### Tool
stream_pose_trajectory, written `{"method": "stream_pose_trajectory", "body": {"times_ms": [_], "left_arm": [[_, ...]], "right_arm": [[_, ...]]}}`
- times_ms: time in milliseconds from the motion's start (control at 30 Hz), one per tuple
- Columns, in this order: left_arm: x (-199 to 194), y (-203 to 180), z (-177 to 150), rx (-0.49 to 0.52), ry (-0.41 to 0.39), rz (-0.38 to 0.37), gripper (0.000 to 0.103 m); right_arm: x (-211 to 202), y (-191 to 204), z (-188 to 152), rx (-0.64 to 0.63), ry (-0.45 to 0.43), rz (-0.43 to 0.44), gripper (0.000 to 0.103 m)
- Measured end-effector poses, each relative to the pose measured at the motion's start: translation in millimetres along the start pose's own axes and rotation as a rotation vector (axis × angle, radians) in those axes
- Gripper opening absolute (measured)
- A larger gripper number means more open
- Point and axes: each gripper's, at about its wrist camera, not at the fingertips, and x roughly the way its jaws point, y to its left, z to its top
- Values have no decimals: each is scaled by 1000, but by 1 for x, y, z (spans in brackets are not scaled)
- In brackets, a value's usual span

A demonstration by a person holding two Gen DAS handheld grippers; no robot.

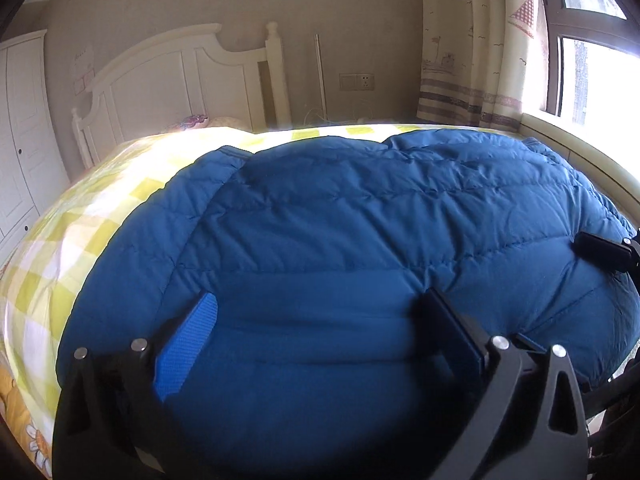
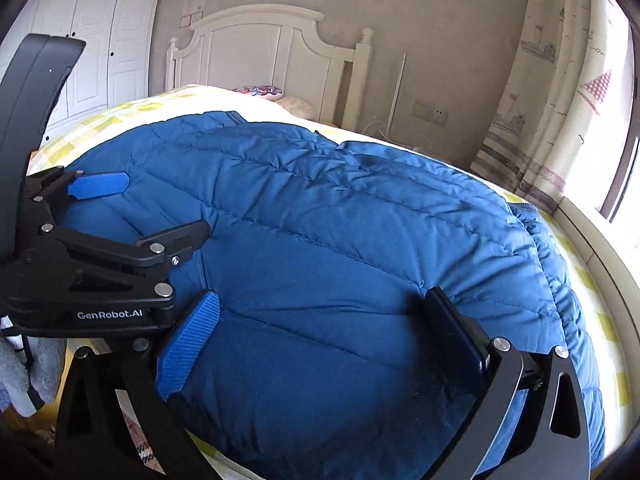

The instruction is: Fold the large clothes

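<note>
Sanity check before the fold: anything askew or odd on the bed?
Nothing stands out. The blue puffer jacket lies spread on the yellow checked sheet, puffy and creased but intact. Left gripper and right gripper are both open over it.

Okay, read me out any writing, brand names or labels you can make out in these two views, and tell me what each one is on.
"GenRobot.AI": white lettering on the black body of the left gripper, seen in the right wrist view.
Paper notices on the wall beside the headboard: too small and blurred to read.
Pink sticker on the wall in the left wrist view: too blurred to read.
The blue down jacket shows no readable label.
</note>
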Motion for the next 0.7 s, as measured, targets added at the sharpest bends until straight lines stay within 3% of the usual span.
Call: {"method": "stream_pose_trajectory", "body": {"times_ms": [133, 200, 267, 367, 433, 567, 700], "left_arm": [[-13, 44, 7, -97, -30, 82, 101], [-4, 70, 1, -127, 18, 122, 101], [3, 94, -11, -157, 25, 57, 101], [4, 99, -21, -167, -7, 40, 101], [7, 95, -21, -172, -10, 61, 101], [5, 96, -25, -166, -13, 68, 101], [0, 103, -31, -168, -17, 50, 101]], "right_arm": [[-22, -24, -2, 52, -17, -44, 97], [-33, -50, -15, 112, -21, -83, 97], [-42, -79, -37, 192, -20, -114, 97], [-53, -115, -73, 321, -44, -65, 97], [-54, -119, -86, 299, -75, -31, 97], [-49, -116, -88, 298, -71, -42, 98], [-58, -132, -82, 360, -58, 56, 96]]}}
